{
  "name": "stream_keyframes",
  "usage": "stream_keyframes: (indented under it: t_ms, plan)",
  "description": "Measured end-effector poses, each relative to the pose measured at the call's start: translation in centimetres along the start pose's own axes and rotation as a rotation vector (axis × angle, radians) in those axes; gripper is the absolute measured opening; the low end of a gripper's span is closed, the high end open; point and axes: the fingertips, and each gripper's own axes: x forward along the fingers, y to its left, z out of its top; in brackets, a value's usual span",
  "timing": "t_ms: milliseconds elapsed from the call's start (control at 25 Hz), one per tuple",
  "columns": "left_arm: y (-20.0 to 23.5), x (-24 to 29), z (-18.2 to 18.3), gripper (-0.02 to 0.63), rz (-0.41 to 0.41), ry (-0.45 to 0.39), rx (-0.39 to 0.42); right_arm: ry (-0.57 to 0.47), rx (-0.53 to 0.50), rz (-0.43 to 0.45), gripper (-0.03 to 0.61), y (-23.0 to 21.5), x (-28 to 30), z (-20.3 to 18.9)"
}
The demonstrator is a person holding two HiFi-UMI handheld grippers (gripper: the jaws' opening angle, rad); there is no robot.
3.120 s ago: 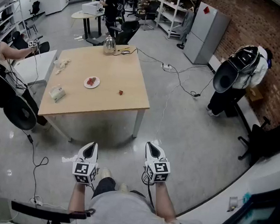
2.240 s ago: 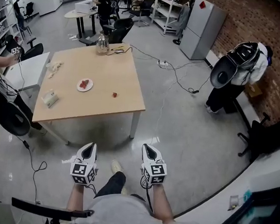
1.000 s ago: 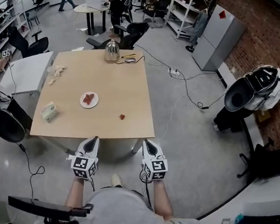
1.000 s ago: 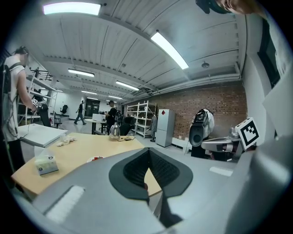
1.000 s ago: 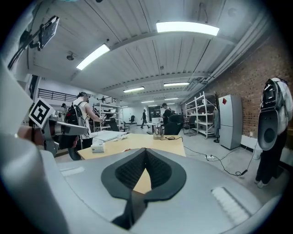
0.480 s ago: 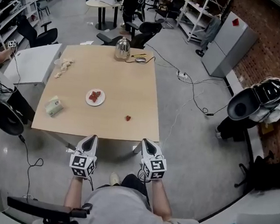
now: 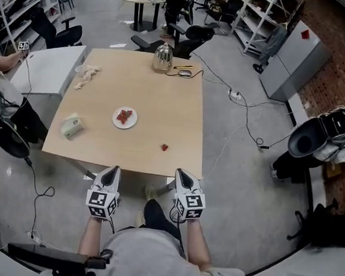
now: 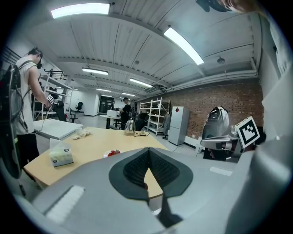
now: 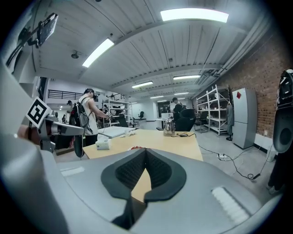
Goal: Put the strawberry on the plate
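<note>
- The tissue box [image 7: 71, 126] sits near the left edge of the table [image 7: 164, 97], well clear of the job. Like everything on the table, it shows closer than a few seconds ago, because the person has walked up to the near edge.
- The left gripper [image 7: 113, 170] is clenched on nothing, and in its own view the jaws meet at the tips. It has come from well short of the table to just before the near edge.
- The plate [image 7: 125, 117] lies mid-table and already carries some red pieces. Its place on the wood has not changed.
- The strawberry [image 7: 165, 146] lies on bare wood, to the right of the plate and apart from it, nearer the front edge. It has not shifted, so by my reading the pick has not begun and only the approach is done.
- The right gripper [image 7: 180, 175] is also closed and empty, and it too has arrived just before the edge. It is the nearer one to the strawberry, so it seems the likelier to reach. Its jaws would have to part first.
</note>
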Motion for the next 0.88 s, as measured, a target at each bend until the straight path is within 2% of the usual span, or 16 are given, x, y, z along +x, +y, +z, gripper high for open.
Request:
stream_keyframes:
  t_ms: [440,880]
  plan:
    - [3.0,3.6,-0.6,0.020,0.060,0.052,-0.030,0.056,-0.003,0.056,0.006,-1.7,7.1,-0.3]
    - [5.0,8.2,-2.6,0.020,0.078,0.134,-0.085,0.177,-0.014,0.096,0.007,-4.1,13.9,-4.5]
